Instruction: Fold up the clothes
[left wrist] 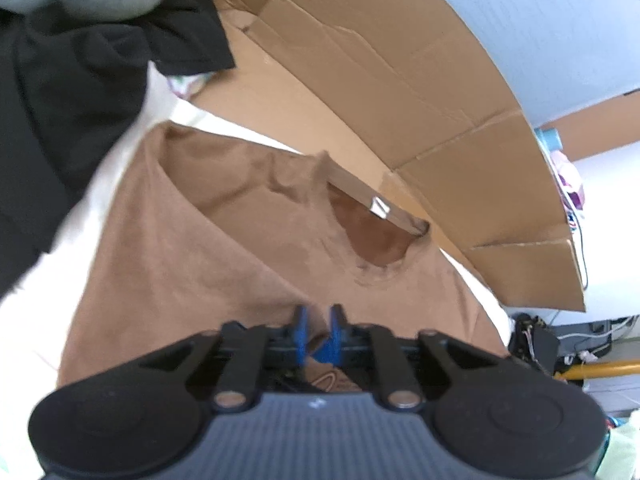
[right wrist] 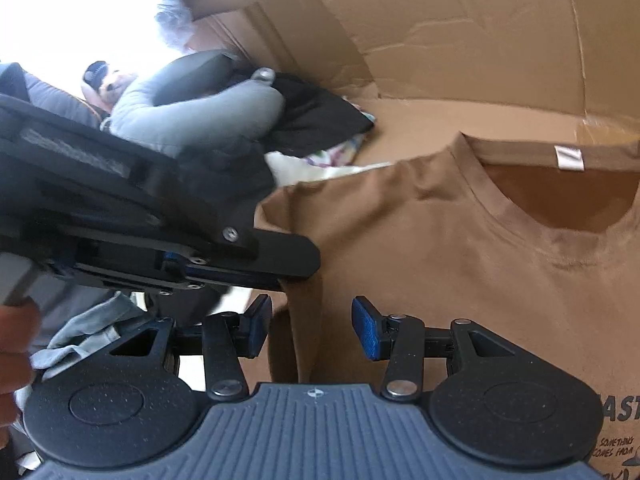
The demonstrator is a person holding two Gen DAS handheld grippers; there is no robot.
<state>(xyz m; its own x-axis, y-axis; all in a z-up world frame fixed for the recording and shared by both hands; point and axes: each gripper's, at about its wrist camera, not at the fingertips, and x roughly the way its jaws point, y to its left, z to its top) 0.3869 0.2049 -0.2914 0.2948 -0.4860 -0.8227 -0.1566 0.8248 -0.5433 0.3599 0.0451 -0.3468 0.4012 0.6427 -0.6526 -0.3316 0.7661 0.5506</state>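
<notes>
A brown t-shirt (left wrist: 224, 248) lies front up on a white surface, its collar (left wrist: 380, 256) toward the cardboard. My left gripper (left wrist: 319, 326) is low over the shirt's near part. Its blue pads stand a narrow gap apart, and a small fold of brown cloth sits loosely between them. In the right wrist view the same t-shirt (right wrist: 432, 264) shows its collar label (right wrist: 568, 158) and dark print at lower right. My right gripper (right wrist: 313, 330) stands open over the shirt's left edge, pads clear of the cloth. The left gripper (right wrist: 288, 276) reaches in from the left and touches that edge.
A big opened cardboard box (left wrist: 400, 80) rises behind the shirt. A black garment (left wrist: 60, 100) and a grey padded thing (right wrist: 192, 108) are piled at the left. A hand (right wrist: 12, 356) and a grey cloth (right wrist: 88, 328) are at the left edge. Clutter and a yellow bar (left wrist: 592, 370) lie at the right.
</notes>
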